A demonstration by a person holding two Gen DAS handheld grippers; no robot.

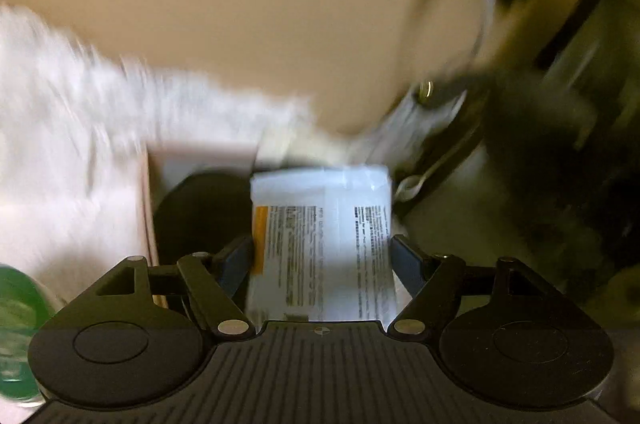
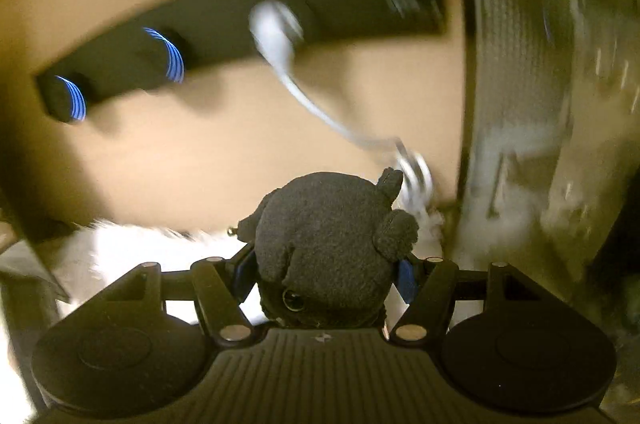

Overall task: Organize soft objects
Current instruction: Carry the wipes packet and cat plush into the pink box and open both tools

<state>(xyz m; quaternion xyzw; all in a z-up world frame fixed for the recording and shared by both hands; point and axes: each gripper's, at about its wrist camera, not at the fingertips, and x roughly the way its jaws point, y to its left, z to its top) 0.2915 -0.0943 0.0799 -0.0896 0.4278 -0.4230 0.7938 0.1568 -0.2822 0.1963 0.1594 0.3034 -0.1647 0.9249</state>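
1. Carrying two things at once, the person has a white packet (image 1: 320, 244) between the fingers of the left gripper (image 1: 322, 256) and a dark grey plush toy (image 2: 328, 248) between the fingers of the right gripper (image 2: 326, 274).
2. My guess is that the plush toy is light and squashy all through. It should not slip on the pads, and a hold across its round body, where it sits now, looks safer than one on its small ears or limbs.
3. Printed text and an orange strip run down the white packet. It looks like a soft wrapped pack, light, with a smooth film that could slide. A hold across its middle seems best.
4. On the left gripper the jaws stand very wide, with the white packet filling the gap. Its sides lie right at the blue pads (image 1: 236, 260), but blur hides whether they press on it, so I cannot tell if it is pinched or loose.
5. On the right gripper the jaws are partly closed and pinch the plush toy by its body. The toy bulges above and forward of the pads, with an eye facing the camera.
6. Beyond the white packet lies a pale fluffy cloth (image 1: 80, 127) to its left and a tan wall (image 1: 240, 3) behind it. To its right there is a dark, badly blurred mass.
7. Behind the plush toy a black bar (image 2: 248, 35) with blue lights crosses the tan wall, and a white cable (image 2: 304, 95) hangs from it towards the toy.
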